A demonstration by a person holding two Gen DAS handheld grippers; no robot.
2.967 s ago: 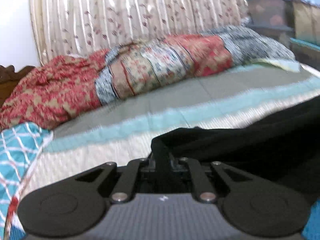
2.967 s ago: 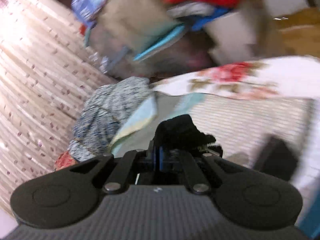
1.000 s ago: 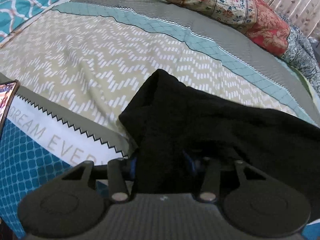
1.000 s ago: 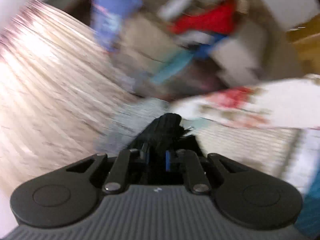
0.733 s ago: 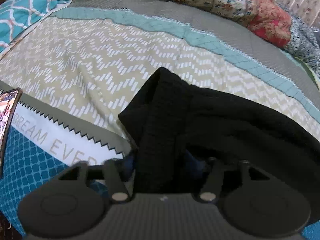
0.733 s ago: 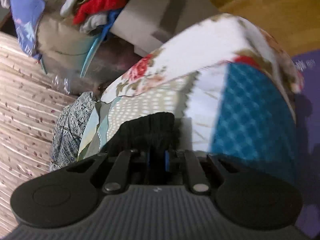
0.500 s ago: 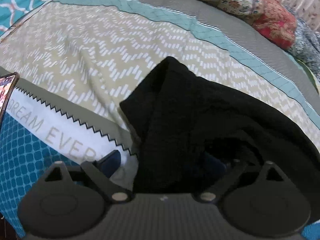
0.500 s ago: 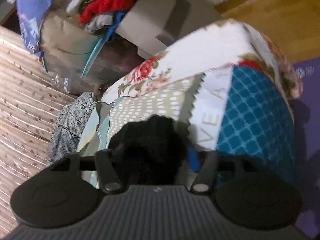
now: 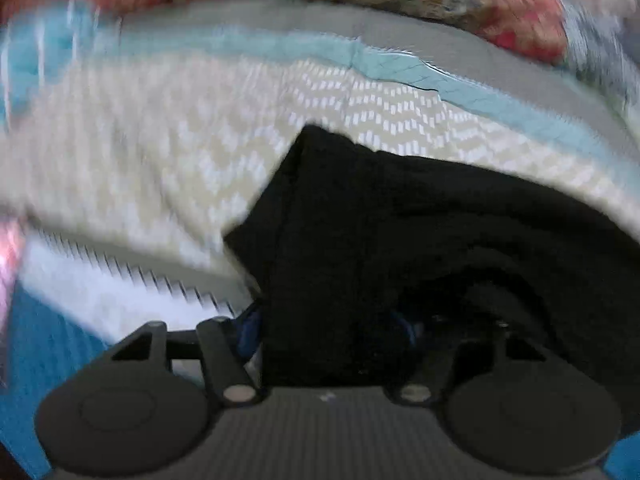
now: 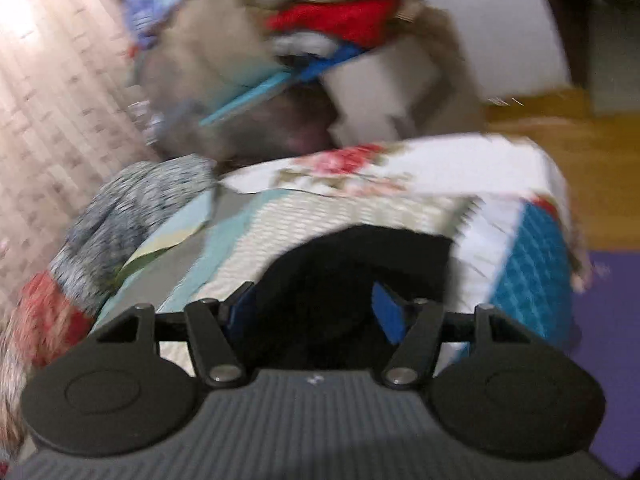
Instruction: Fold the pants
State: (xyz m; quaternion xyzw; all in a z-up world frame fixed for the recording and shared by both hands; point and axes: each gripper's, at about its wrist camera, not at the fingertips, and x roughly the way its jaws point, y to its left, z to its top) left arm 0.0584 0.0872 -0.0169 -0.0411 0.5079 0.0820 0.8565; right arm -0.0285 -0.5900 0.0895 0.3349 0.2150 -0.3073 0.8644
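The black pants (image 9: pixel 420 240) lie on the bed's zigzag-patterned bedspread (image 9: pixel 160 168), long axis running across between the two hands. Both grippers have just been opening. The right gripper (image 10: pixel 316 312) has its fingers spread, with cloth lying loose between the blue pads. The left gripper (image 9: pixel 328 332) seems spread too, though dark cloth hides its right finger and motion blur makes that uncertain. Only the left view shows the pants' length; only the right shows the bed's far corner and a clothes pile (image 10: pixel 320 40).
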